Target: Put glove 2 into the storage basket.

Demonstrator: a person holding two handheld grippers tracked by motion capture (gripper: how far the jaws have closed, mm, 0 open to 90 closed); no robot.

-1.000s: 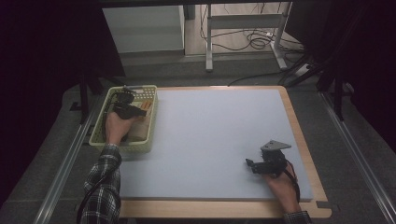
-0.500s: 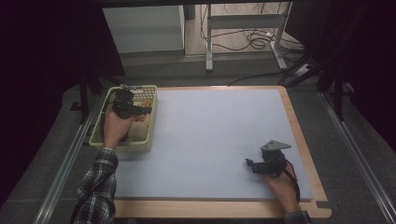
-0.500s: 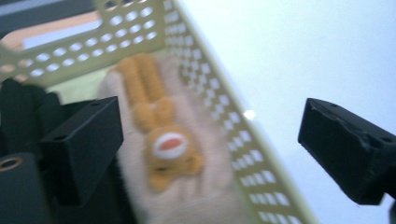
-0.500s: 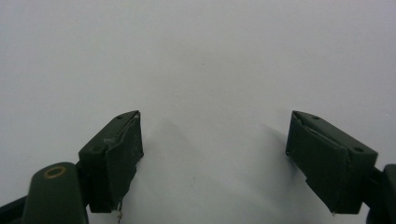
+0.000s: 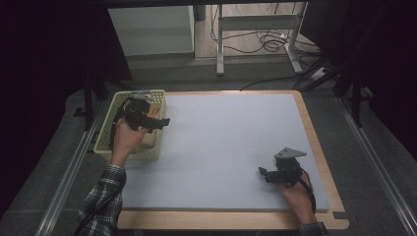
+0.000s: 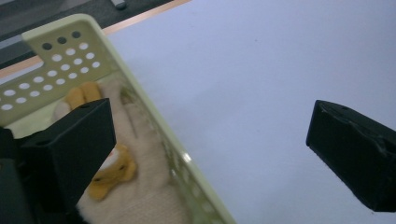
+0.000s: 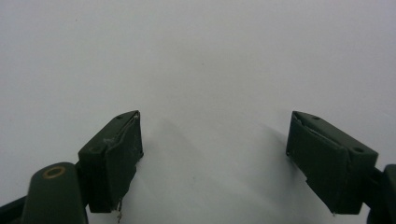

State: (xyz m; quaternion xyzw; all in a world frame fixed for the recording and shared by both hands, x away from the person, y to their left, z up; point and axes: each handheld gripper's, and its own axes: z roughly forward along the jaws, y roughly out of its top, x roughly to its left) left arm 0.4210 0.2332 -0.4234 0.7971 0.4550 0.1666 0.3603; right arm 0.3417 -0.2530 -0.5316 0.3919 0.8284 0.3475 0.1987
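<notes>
A pale green perforated basket [image 5: 140, 156] stands at the left edge of the table. In the left gripper view a cream knitted soft toy [image 6: 140, 182] with orange patches lies inside the basket [image 6: 140, 100]. My left gripper [image 5: 164, 121] hovers over the basket's right rim and points toward the mat. Its jaws have just been opening and now stand wide, one over the basket and one over the mat, with nothing between them [image 6: 210, 116]. My right gripper [image 5: 262, 172] rests low on the mat near the front right, open and empty [image 7: 215, 121].
A light blue mat [image 5: 231, 142] covers the table, which has a wooden border [image 5: 325, 164]. Beyond the far edge are a white cabinet [image 5: 150, 29], metal desk legs [image 5: 220, 44] and cables on the floor. Metal rails run along both sides.
The left gripper has lifted out of the basket and moved right toward its rim, and its jaws have spread. The right gripper has stayed put.
</notes>
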